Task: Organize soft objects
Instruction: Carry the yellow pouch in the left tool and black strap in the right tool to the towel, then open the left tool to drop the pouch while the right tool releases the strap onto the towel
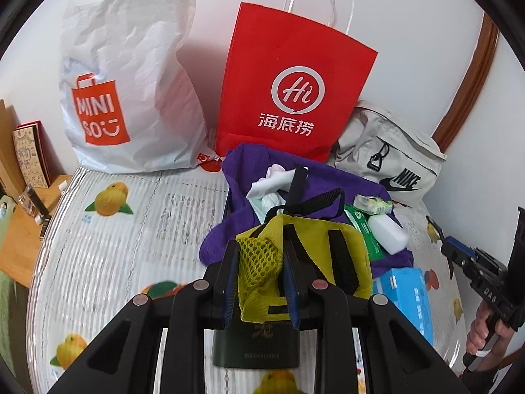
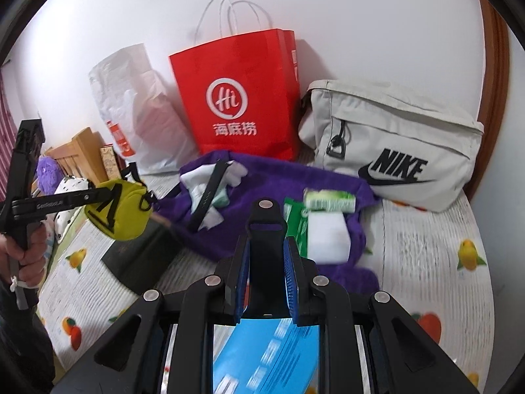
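Note:
My left gripper (image 1: 259, 259) is shut on a small yellow-green pouch (image 1: 315, 259) by its mesh pocket and holds it above the bed; it also shows in the right wrist view (image 2: 119, 210). A purple cloth bag (image 1: 315, 184) lies behind it with a black strap, white socks (image 1: 269, 187), green tissue packs (image 1: 374, 205) and a white sponge block (image 1: 388, 233) on it. My right gripper (image 2: 265, 262) has its fingers a little apart over the purple bag (image 2: 262, 177), with a black piece between them; it also shows at the right edge of the left wrist view (image 1: 459, 256).
A red paper bag (image 1: 292, 85), a white MINISO bag (image 1: 128, 75) and a grey Nike bag (image 1: 390, 154) lean on the wall. A blue box (image 1: 407, 298) and a dark flat box (image 1: 256, 344) lie on the fruit-print bedsheet (image 1: 131, 229). A wooden shelf (image 1: 19, 239) stands left.

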Demonstrator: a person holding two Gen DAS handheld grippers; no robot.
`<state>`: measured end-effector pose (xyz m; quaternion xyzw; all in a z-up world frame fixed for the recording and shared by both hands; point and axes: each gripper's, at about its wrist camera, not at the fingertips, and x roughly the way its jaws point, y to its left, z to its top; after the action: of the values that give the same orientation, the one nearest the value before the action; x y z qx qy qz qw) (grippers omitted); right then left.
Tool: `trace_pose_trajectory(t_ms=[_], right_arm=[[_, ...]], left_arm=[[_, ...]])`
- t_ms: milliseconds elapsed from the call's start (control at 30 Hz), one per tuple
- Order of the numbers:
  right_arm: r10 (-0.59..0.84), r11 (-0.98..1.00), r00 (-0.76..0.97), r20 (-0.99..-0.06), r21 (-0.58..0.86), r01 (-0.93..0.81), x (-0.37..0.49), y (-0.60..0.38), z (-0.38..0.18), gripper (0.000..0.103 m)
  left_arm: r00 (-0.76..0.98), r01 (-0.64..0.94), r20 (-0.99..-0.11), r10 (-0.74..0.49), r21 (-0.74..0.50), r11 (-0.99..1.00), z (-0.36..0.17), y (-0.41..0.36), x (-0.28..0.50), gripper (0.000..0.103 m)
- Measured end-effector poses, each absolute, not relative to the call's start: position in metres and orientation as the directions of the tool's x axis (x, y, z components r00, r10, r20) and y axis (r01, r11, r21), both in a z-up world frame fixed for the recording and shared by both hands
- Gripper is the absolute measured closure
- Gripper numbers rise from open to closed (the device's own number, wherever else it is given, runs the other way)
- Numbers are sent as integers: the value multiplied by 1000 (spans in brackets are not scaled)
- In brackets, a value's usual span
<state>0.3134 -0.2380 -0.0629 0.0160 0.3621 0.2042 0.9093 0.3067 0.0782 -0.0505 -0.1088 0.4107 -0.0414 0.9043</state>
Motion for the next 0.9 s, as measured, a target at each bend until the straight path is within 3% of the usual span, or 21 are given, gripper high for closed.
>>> trace_pose_trajectory(t_ms=[900], right_arm=[[277,955,576,-769,156,-251,427,-247,-131,82]], left_arm=[[558,48,-798,-230,-245,968,-103,40,414,79]])
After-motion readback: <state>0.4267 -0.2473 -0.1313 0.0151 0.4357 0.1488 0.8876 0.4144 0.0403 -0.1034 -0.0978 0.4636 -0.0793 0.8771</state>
